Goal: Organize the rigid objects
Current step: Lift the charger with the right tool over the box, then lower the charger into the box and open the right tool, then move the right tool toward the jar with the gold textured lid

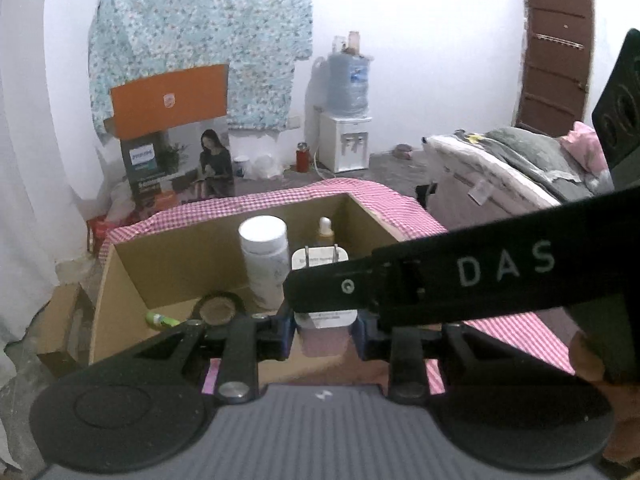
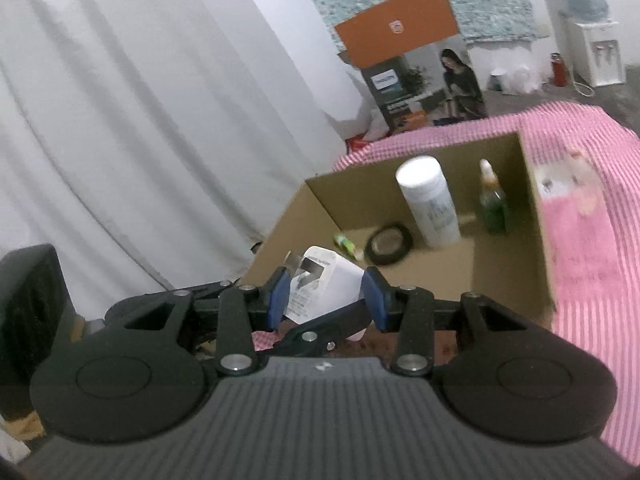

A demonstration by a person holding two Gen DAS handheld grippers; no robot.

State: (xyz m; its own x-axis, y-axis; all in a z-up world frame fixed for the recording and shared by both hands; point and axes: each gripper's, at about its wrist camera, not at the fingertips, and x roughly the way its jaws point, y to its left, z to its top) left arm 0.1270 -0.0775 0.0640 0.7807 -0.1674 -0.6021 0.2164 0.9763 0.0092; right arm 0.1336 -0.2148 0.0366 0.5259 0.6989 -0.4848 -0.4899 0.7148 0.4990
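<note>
Gripping one white charger [image 2: 326,280] between them, the left claw [image 1: 325,330] and right claw [image 2: 327,298] hold it clenched above the near edge of the box [image 2: 532,216]

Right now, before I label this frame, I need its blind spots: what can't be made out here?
White charger: its middle, in the left wrist view, is covered by the right claw crossing in front.
White bottle: the label print is blurred in the right wrist view and too small in the left.
Small green item in the cardboard box: too small to identify in either view.
</note>
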